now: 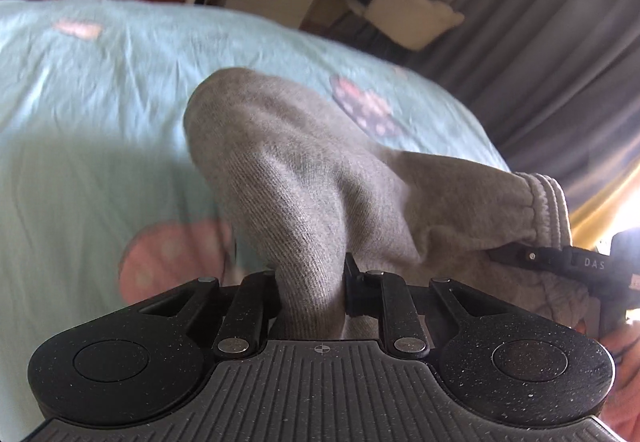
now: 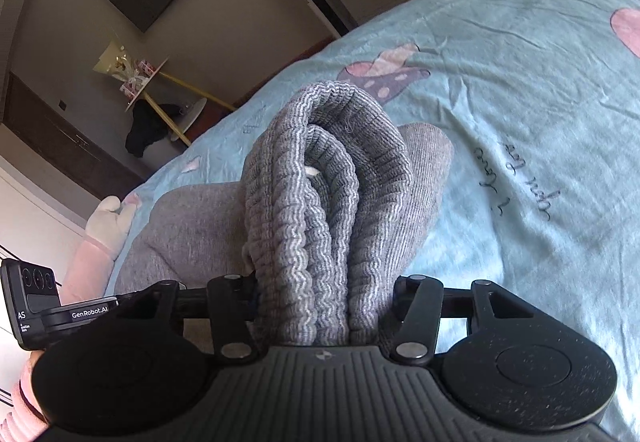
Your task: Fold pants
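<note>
While my left gripper (image 1: 310, 298) pinched the pants (image 1: 288, 162) and my right gripper (image 2: 324, 306) clamped their bunched waistband (image 2: 332, 178) above the bed (image 2: 520, 102), I was carrying them mid-fold, and next needed to lay them flat and even.

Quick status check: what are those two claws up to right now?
Left claw shut on grey pants. Right claw clamps the ribbed waistband. Pants raised over blue bedspread. Nothing in the way.
</note>
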A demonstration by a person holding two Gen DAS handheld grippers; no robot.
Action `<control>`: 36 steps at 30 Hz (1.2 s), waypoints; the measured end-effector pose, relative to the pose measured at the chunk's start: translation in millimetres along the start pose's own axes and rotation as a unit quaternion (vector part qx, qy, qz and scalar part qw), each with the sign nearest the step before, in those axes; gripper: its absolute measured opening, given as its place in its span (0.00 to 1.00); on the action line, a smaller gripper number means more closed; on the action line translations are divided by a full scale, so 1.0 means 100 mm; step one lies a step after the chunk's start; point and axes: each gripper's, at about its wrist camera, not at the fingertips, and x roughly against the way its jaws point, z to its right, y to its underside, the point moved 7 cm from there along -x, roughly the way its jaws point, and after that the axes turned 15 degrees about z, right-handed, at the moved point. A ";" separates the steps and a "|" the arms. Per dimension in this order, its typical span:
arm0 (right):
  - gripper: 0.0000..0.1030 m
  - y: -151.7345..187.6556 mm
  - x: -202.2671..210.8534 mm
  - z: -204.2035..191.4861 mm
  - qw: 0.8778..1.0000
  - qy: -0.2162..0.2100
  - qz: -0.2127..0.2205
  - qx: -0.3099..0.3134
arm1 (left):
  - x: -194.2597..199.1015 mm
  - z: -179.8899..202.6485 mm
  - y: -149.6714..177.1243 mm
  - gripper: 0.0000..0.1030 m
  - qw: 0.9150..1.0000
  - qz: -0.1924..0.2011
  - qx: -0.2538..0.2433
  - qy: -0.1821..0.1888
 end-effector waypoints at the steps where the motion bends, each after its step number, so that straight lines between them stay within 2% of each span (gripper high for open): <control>1: 0.50 -0.07 -0.04 -0.02 1.000 -0.001 0.008 0.003 | -0.03 0.00 -0.07 0.20 1.000 0.008 0.000 -0.003; 7: 0.51 -0.39 -0.40 -0.06 0.999 0.009 0.037 0.020 | -0.29 -0.08 -0.36 0.24 0.998 0.038 -0.024 -0.039; 8: 0.52 -0.41 -0.46 -0.04 0.999 0.014 0.039 0.025 | -0.33 -0.10 -0.36 0.28 0.998 0.040 -0.037 -0.044; 9: 0.55 -0.42 -0.51 -0.01 0.999 0.017 0.040 0.026 | -0.37 -0.14 -0.35 0.38 0.996 0.038 -0.052 -0.058; 10: 0.57 -0.41 -0.54 0.04 0.999 0.025 0.039 0.017 | -0.40 -0.19 -0.30 0.41 0.994 0.033 -0.068 -0.082; 12: 0.67 -0.35 -0.53 0.17 0.997 0.065 0.044 -0.001 | -0.36 -0.31 -0.20 0.40 0.985 0.032 -0.100 -0.134; 14: 0.74 -0.27 -0.34 0.26 0.990 0.115 0.081 0.028 | -0.21 -0.39 -0.09 0.43 0.979 0.041 -0.125 -0.158; 17: 0.77 -0.09 0.10 0.22 0.980 0.125 0.145 0.046 | 0.15 -0.42 0.11 0.46 0.986 0.061 -0.086 -0.129; 20: 0.77 0.14 0.36 0.11 0.984 0.084 0.159 0.000 | 0.44 -0.36 0.32 0.46 0.992 0.066 -0.031 -0.102; 24: 0.77 0.41 0.48 0.09 0.983 0.041 0.155 -0.094 | 0.63 -0.18 0.61 0.50 0.995 0.065 0.038 -0.058; 25: 0.77 0.48 0.47 0.12 0.981 0.042 0.147 -0.121 | 0.62 -0.16 0.69 0.49 0.996 0.046 0.056 -0.056; 26: 0.77 0.54 0.45 0.16 0.979 0.049 0.133 -0.144 | 0.62 -0.13 0.75 0.42 0.995 0.029 0.075 -0.057; 27: 0.77 0.61 0.43 0.21 0.979 0.051 0.115 -0.160 | 0.64 -0.10 0.81 0.41 0.995 0.023 0.092 -0.040; 29: 0.76 0.68 0.44 0.23 0.978 0.057 0.119 -0.162 | 0.64 0.01 0.84 0.45 0.995 0.033 0.095 -0.009; 31: 0.76 0.68 0.42 0.26 0.976 0.050 0.125 -0.173 | 0.53 0.08 0.85 0.47 0.997 0.027 0.073 -0.005; 32: 0.76 0.70 0.38 0.28 0.971 0.037 0.116 -0.204 | 0.47 0.10 0.87 0.44 0.997 0.019 0.073 -0.005; 34: 0.76 0.75 0.28 0.29 0.965 0.015 0.103 -0.241 | 0.35 0.04 0.84 0.44 0.995 0.034 0.090 -0.018; 36: 0.76 0.78 0.22 0.32 0.966 0.035 0.105 -0.232 | 0.31 -0.08 0.80 0.41 0.991 0.053 0.111 -0.043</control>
